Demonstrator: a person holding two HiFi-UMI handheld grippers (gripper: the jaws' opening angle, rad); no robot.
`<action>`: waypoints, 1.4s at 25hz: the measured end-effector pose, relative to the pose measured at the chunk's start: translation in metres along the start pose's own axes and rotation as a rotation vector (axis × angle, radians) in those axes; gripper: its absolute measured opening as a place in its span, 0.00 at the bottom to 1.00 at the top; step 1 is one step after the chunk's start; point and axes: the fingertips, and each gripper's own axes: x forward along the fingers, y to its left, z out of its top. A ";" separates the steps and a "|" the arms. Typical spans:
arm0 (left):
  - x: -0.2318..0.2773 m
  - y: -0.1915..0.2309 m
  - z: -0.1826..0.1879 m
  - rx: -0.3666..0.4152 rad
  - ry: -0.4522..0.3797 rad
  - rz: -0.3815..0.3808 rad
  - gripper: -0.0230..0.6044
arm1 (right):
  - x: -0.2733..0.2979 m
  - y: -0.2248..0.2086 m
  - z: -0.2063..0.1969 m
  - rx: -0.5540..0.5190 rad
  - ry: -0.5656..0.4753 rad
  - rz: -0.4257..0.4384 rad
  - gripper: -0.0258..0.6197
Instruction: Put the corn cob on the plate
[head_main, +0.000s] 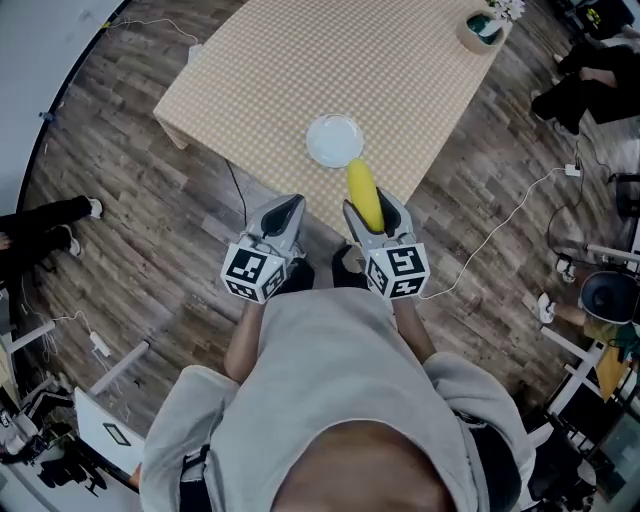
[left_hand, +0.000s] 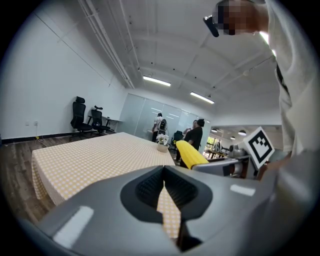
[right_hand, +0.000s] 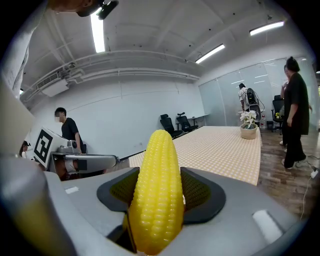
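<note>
1. My right hand-held gripper (head_main: 372, 212): jaws set wide and clamped on the corn cob (right_hand: 157, 190). The ribbed pads press both flanks of the cob. The yellow cob points forward out of the jaws, tip up and away from me.

2. My left hand-held gripper (head_main: 287, 208): jaws brought together at the tips, with nothing between them. It is held level with the right one, just beside it and not touching.

3. Wood-plank floor (head_main: 150, 220): directly under both grippers. A white cable (head_main: 500, 232) trails across it to my right, and a thin black cable (head_main: 236, 192) hangs by the bench's near edge.

4. Bench (head_main: 300, 70): covered in a tan checked cloth, with its near edge just ahead of the gripper tips.

5. Plate (head_main: 334, 140): white, round, lying flat on the bench close to that near edge. In the head view the cob's tip meets its near rim. Whether the cob is over the plate or short of it, I cannot tell.

6. Flower pot (head_main: 484, 28): at the bench's far corner, well apart from the plate, holding white blooms.

7. Office chairs (left_hand: 79, 116): black, against the far wall.

8. Bystanders (right_hand: 295, 115): standing beyond the bench's far end.
</note>
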 end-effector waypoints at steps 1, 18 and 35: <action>0.001 0.002 -0.003 -0.006 0.007 -0.002 0.05 | 0.001 0.000 -0.004 0.005 0.008 -0.004 0.44; 0.030 0.026 -0.066 -0.105 0.129 0.001 0.05 | 0.037 -0.025 -0.075 0.048 0.156 0.006 0.44; 0.031 0.051 -0.078 -0.157 0.151 0.068 0.05 | 0.142 -0.063 -0.061 -0.060 0.154 0.040 0.44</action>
